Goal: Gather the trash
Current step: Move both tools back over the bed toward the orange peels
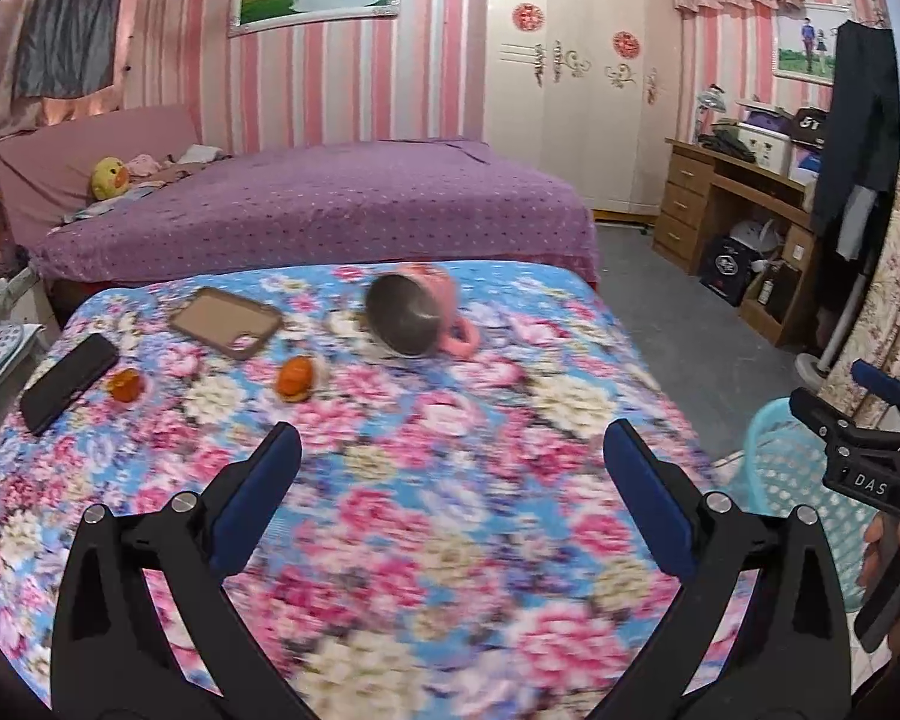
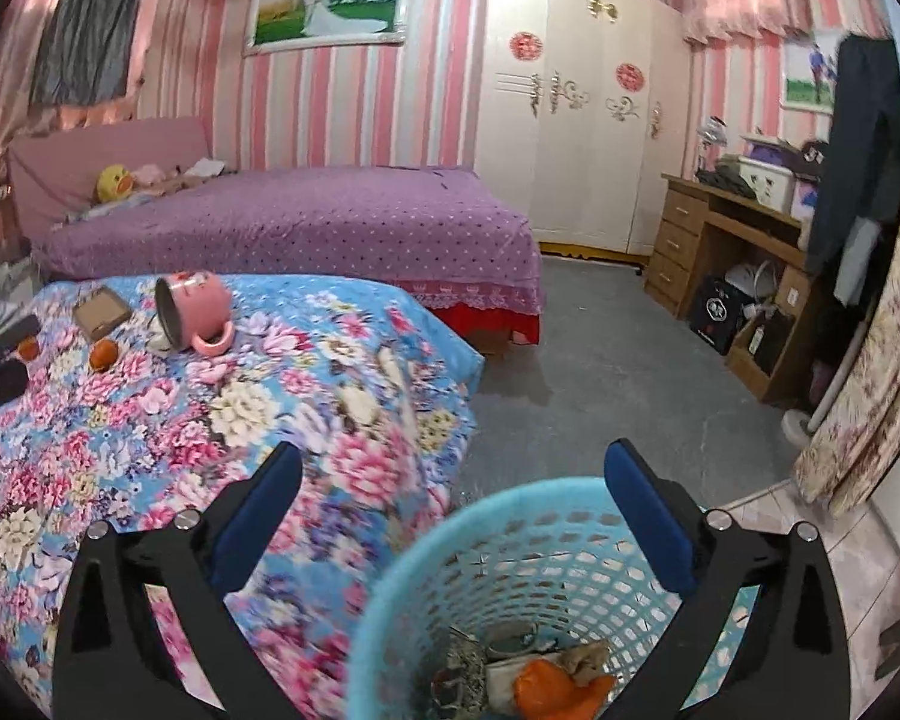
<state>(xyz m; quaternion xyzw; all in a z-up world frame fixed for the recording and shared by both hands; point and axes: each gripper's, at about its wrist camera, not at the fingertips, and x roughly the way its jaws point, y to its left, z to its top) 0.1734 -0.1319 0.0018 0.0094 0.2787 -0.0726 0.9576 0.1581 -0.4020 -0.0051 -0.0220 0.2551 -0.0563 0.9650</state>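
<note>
Over basket, R gripper open, empty; L gripper open.

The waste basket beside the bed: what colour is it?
Light blue plastic lattice waste basket, clearest in the right wrist view.

You can read "DAS" in white letters on the black body of the right gripper, seen at the right edge of your left wrist view. Other markings, such as the red round emblems on the white wardrobe doors, are not legible.

A home bedroom: purple-covered bed, white wardrobe, wooden desk, pink striped walls.
</note>
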